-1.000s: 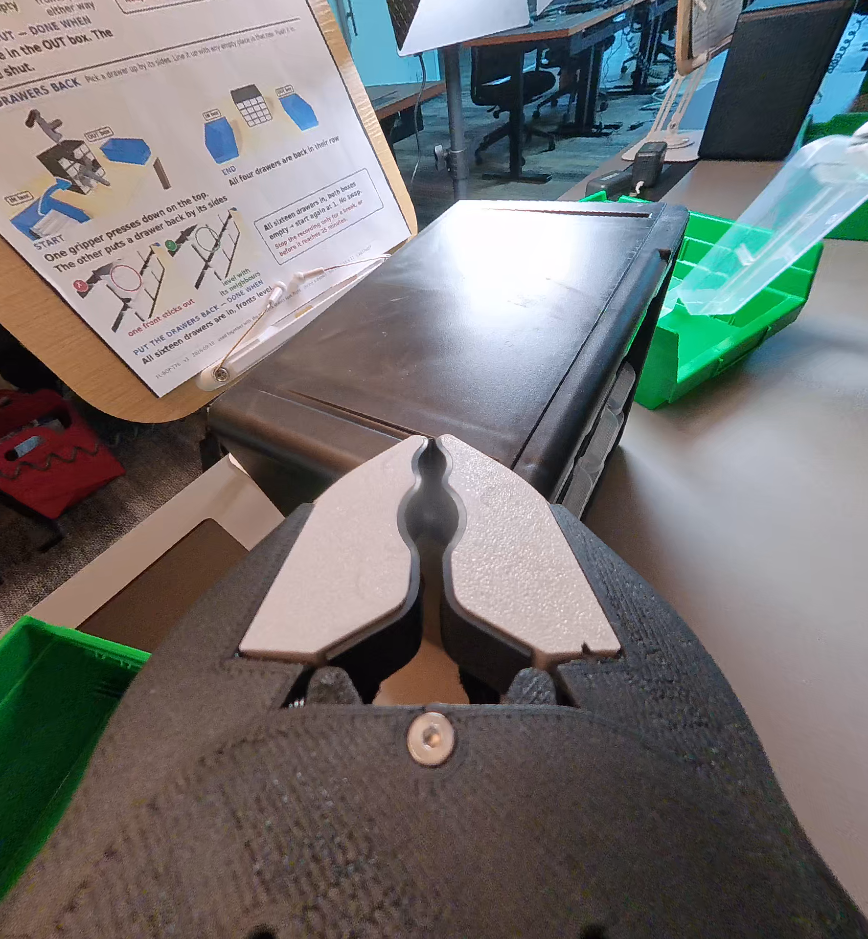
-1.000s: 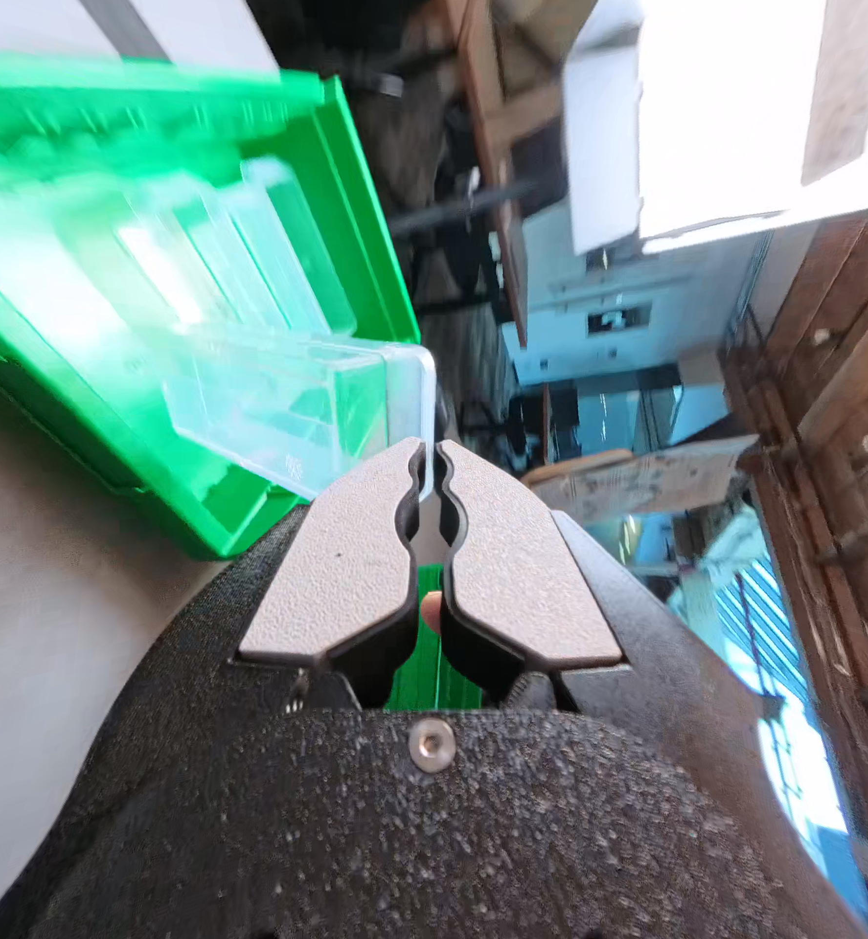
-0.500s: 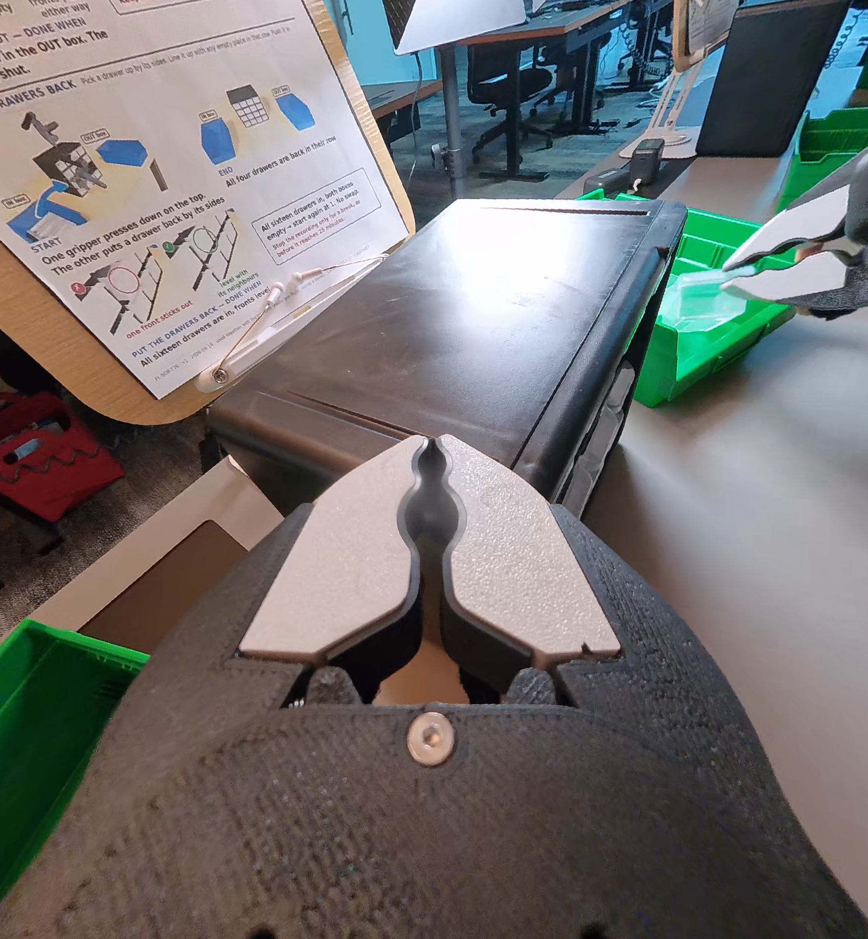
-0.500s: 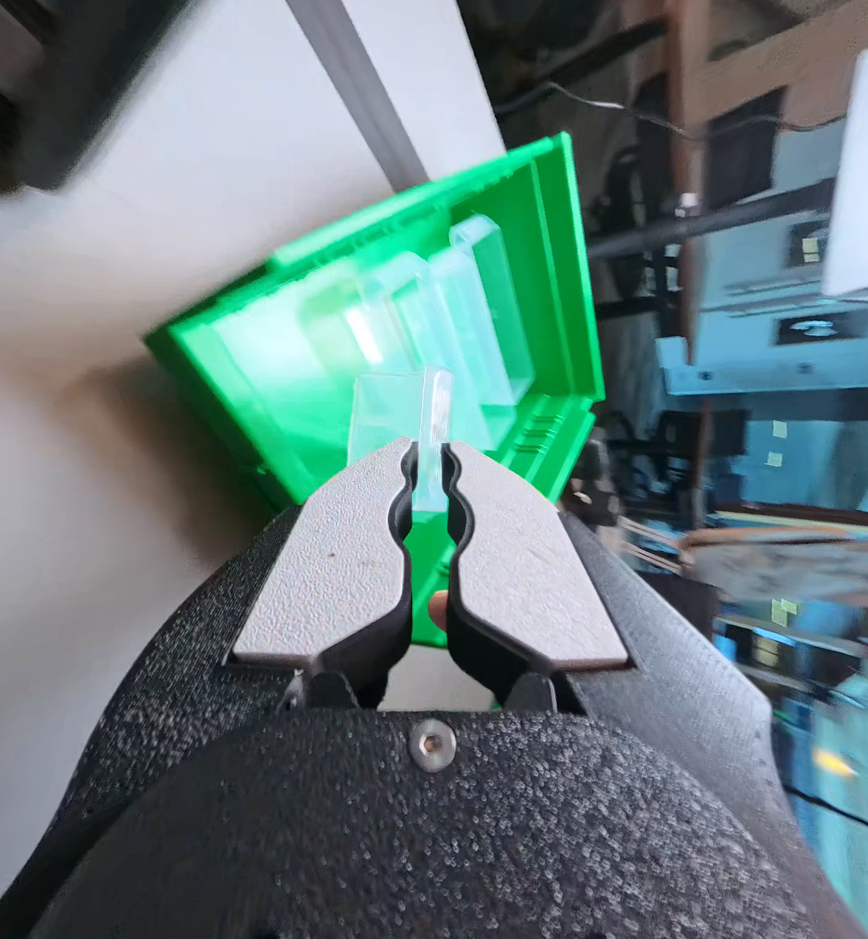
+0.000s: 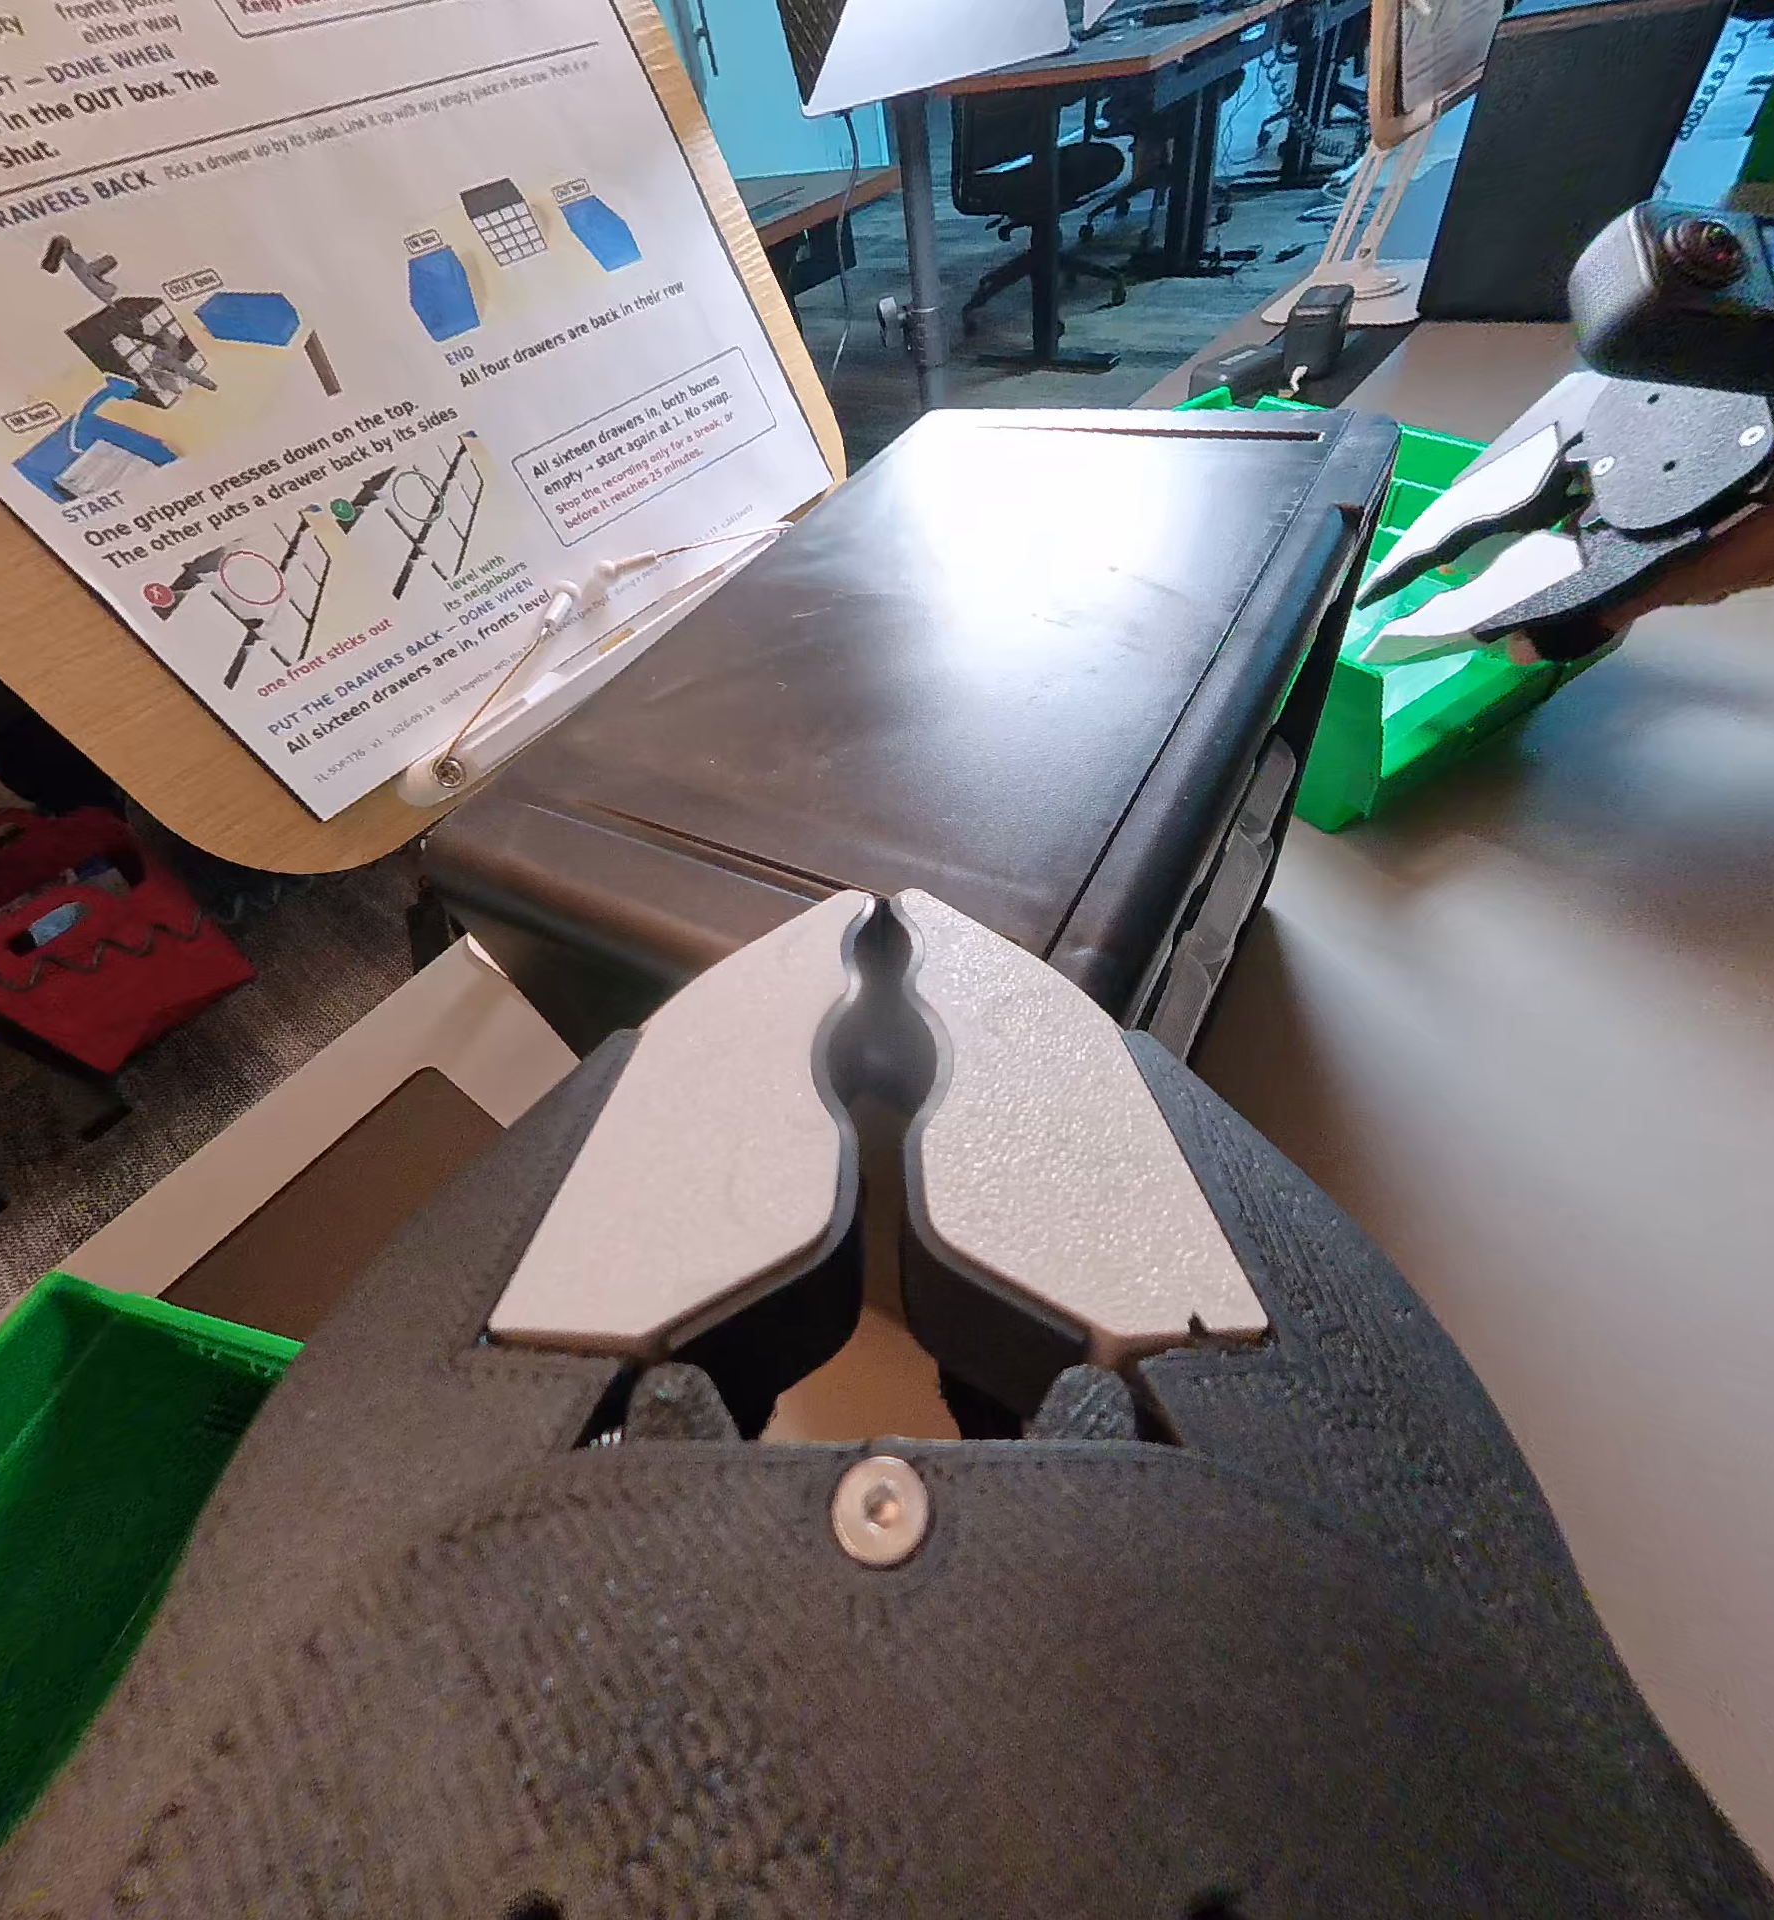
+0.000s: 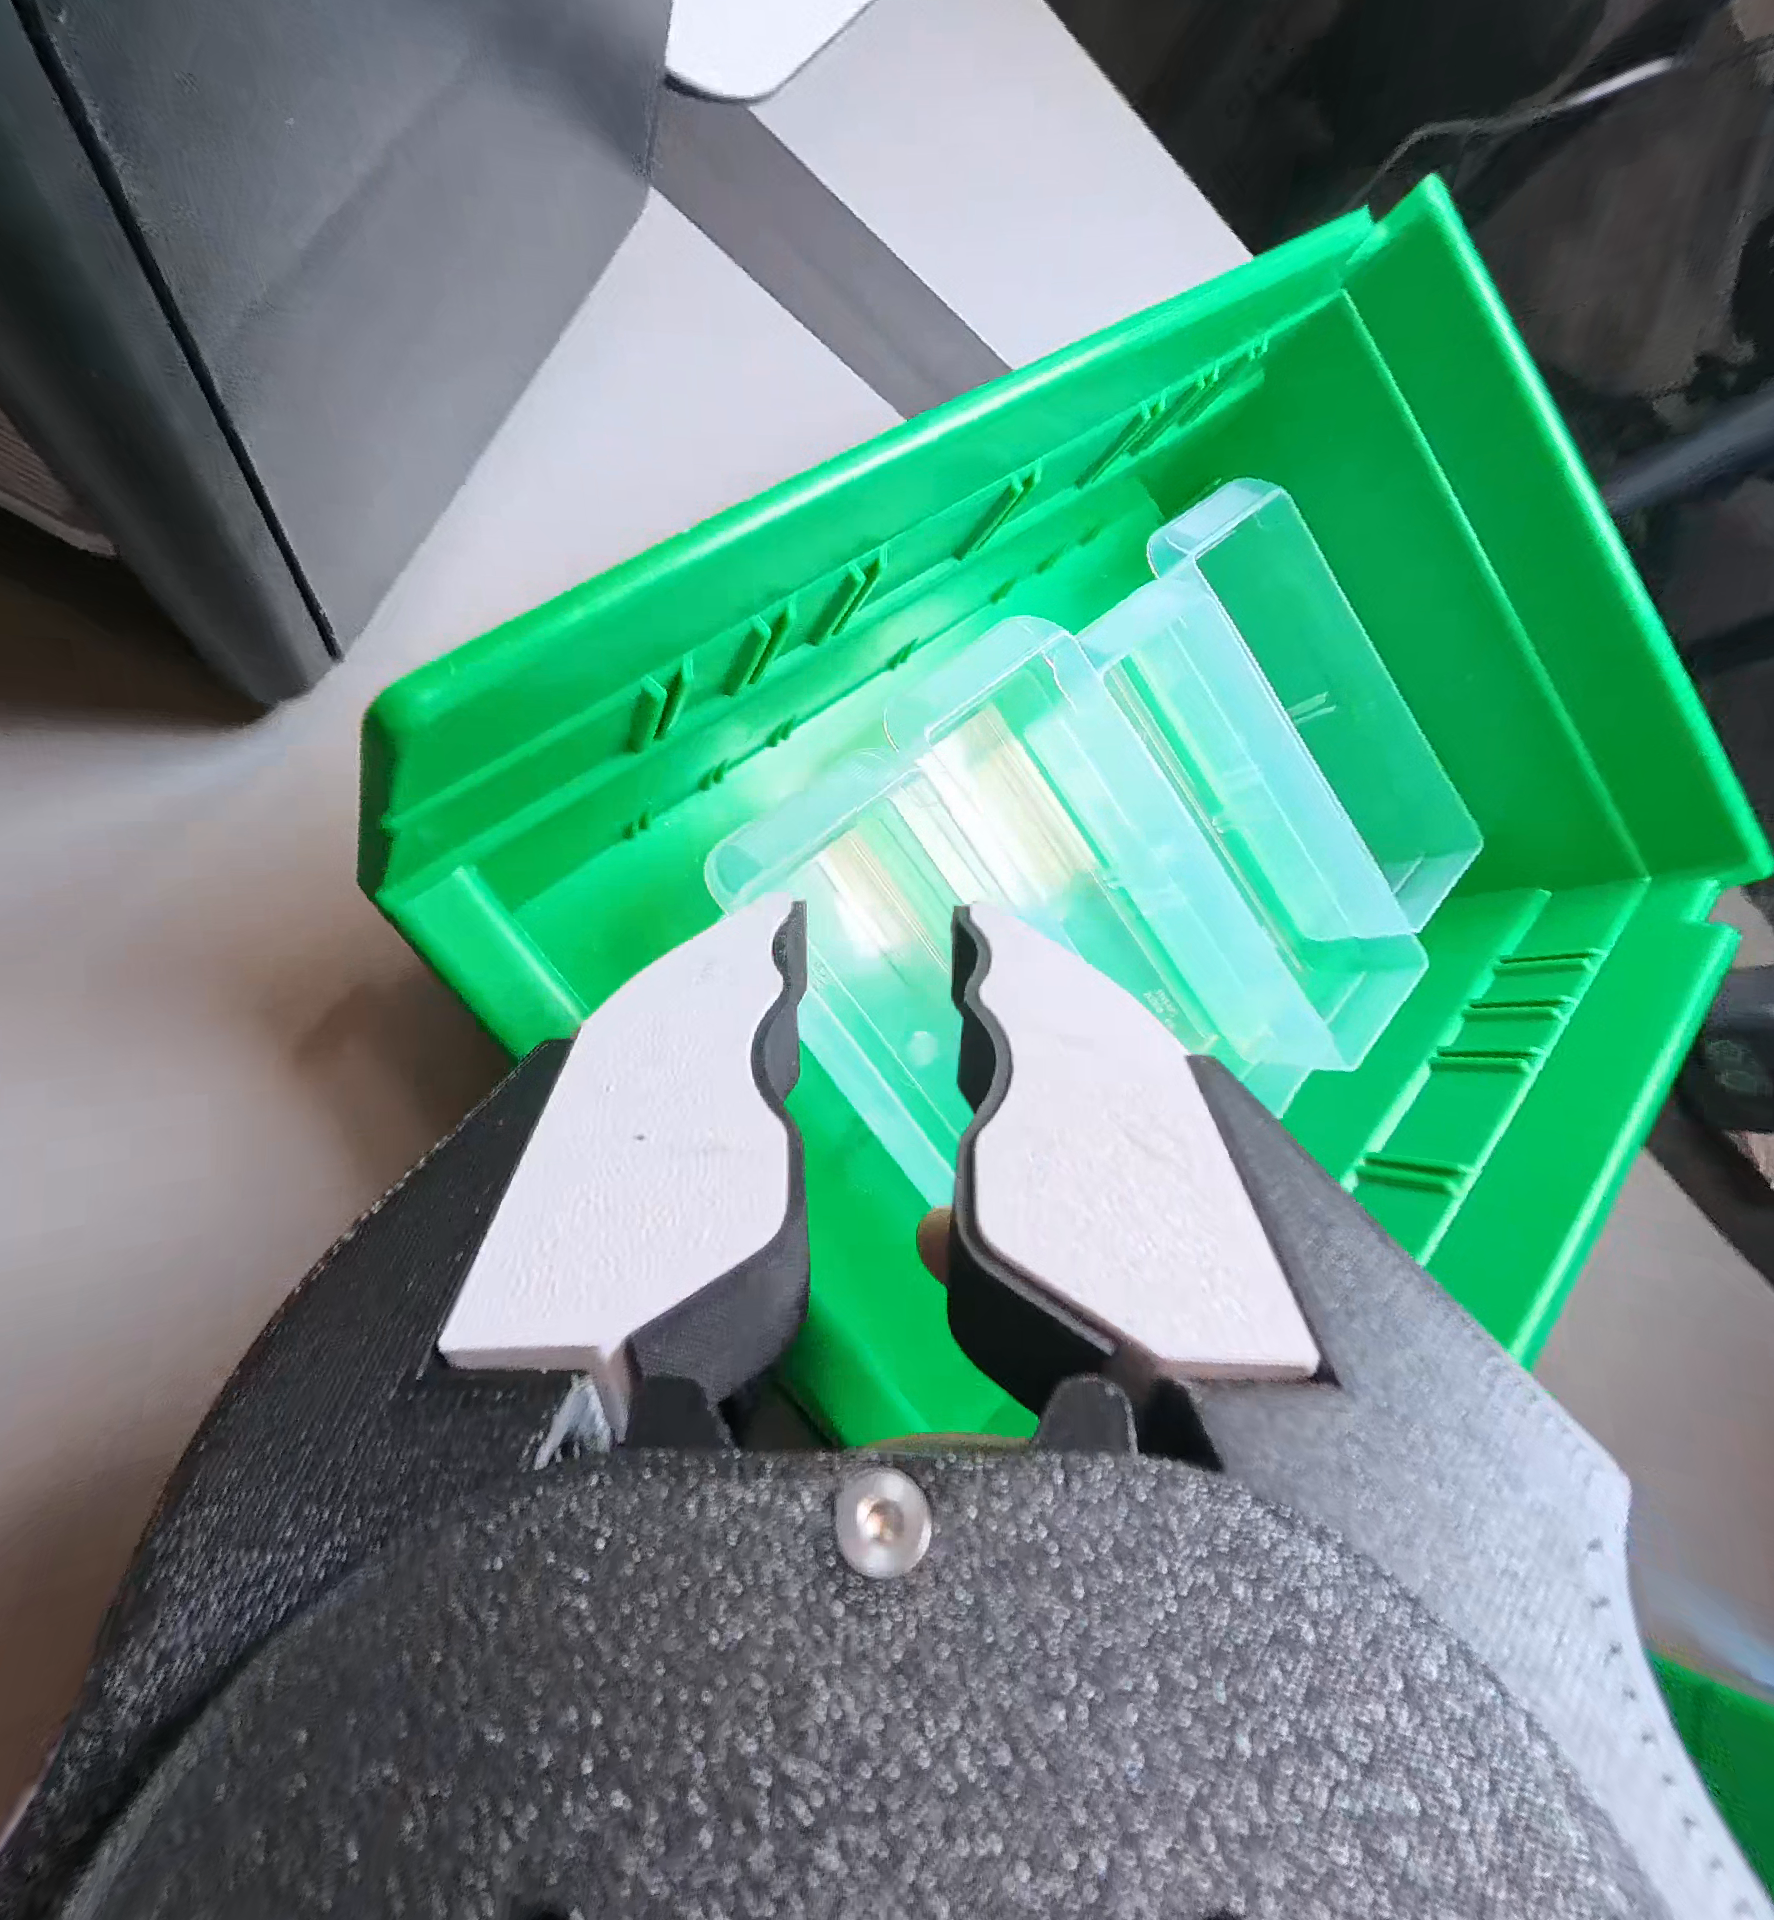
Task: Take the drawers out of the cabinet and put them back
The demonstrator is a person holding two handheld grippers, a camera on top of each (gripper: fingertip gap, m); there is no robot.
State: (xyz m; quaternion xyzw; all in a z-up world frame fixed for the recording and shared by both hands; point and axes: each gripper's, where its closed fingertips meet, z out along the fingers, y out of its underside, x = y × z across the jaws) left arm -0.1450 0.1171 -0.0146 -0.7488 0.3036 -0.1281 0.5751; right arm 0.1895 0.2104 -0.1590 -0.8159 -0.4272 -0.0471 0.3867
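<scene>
The black cabinet stands on the table, its clear drawer fronts showing along its right side. My left gripper is shut and empty, its tips at the cabinet's near top edge. My right gripper is open over a green bin to the right of the cabinet. It also shows in the left wrist view. Three clear drawers lie side by side in the bin. The nearest one sits just below the open fingers, and two more lie beyond it.
A wooden board with an instruction sheet leans behind the cabinet on the left. A second green bin sits at the near left. The grey table stretches to the right. A red bag lies on the floor.
My right gripper carried a clear drawer down into the green bin and opened, leaving it beside the other two. My left gripper has stayed shut at the cabinet's top.
</scene>
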